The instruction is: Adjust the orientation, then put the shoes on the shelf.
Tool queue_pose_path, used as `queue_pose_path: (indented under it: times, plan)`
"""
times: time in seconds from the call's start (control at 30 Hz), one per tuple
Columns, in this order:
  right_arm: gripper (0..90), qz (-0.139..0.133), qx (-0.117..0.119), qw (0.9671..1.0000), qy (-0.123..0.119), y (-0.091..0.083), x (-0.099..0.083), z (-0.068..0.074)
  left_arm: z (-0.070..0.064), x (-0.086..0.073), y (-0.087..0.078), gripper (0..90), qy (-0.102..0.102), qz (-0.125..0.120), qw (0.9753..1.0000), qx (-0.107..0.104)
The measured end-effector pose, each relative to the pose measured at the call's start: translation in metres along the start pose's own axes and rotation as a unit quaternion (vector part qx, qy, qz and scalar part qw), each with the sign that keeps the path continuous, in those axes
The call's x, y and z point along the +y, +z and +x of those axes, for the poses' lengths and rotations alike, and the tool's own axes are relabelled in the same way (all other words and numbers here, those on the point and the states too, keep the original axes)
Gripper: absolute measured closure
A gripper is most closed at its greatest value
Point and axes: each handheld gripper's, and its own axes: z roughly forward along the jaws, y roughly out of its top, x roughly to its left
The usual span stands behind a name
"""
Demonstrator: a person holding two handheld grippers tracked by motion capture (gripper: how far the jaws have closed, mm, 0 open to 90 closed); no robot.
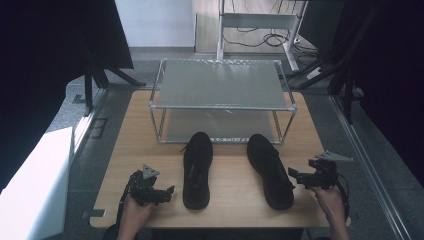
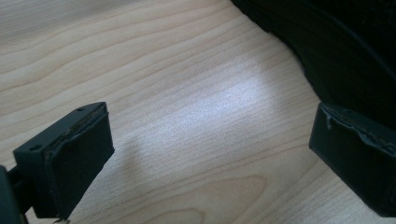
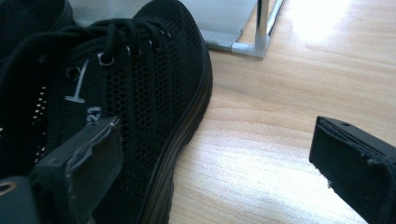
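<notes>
Two black shoes lie side by side on the wooden table [image 1: 150,130], before the empty two-tier rack [image 1: 220,82]. The left gripper [image 1: 167,192], jaws spread and empty, sits just left of the left shoe [image 1: 196,170]; the right gripper [image 1: 295,175], likewise spread, nearly touches the right shoe [image 1: 270,170]. Neither shoe appears grasped or shelved; the whole placement seems still to do.

In my right gripper view, the right shoe [image 3: 140,93] is running off the left and bottom edges, its heel cut away, and the rack [image 3: 243,28] is showing just one corner post. In my left gripper view, the left shoe [image 2: 345,51] is running off the top-right corner as a dark, featureless mass.
</notes>
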Motion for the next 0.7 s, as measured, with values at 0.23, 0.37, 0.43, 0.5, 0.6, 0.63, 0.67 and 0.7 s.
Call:
queue_pose_path:
  times: [0.23,0.37,0.43,0.5,0.6,0.63,0.67,0.7]
  plan:
    - [0.6,-0.016,0.006,0.9996,-0.021,-0.009,0.005,0.006,0.001,0.002,-0.005,0.5,-0.002,-0.015,0.9999,0.005]
    - [0.4,-0.015,0.016,0.9994,-0.025,-0.012,0.006,0.010,0.000,0.002,-0.008,0.8,-0.003,-0.020,0.9998,0.007]
    - [0.4,-0.013,0.018,0.9994,-0.026,-0.012,0.006,0.010,0.000,0.004,-0.009,0.9,-0.003,-0.023,0.9997,0.006]
    - [0.9,-0.009,0.027,0.9996,-0.009,-0.012,0.006,0.011,-0.001,0.006,-0.011,1.1,-0.005,-0.028,0.9996,0.003]
    - [2.5,-0.010,0.040,0.9991,0.009,-0.012,0.007,0.011,-0.002,0.011,-0.012,1.1,-0.008,-0.035,0.9993,-0.005]
    - [3.3,-0.009,0.044,0.9989,0.013,-0.012,0.007,0.011,-0.003,0.013,-0.012,1.0,-0.008,-0.037,0.9992,-0.009]
    - [3.3,-0.009,0.044,0.9989,0.013,-0.012,0.007,0.011,-0.004,0.016,-0.013,1.0,-0.010,-0.041,0.9991,-0.009]
    - [3.3,-0.008,0.042,0.9990,0.012,-0.012,0.008,0.013,-0.005,0.019,-0.014,0.9,-0.009,-0.045,0.9989,-0.009]
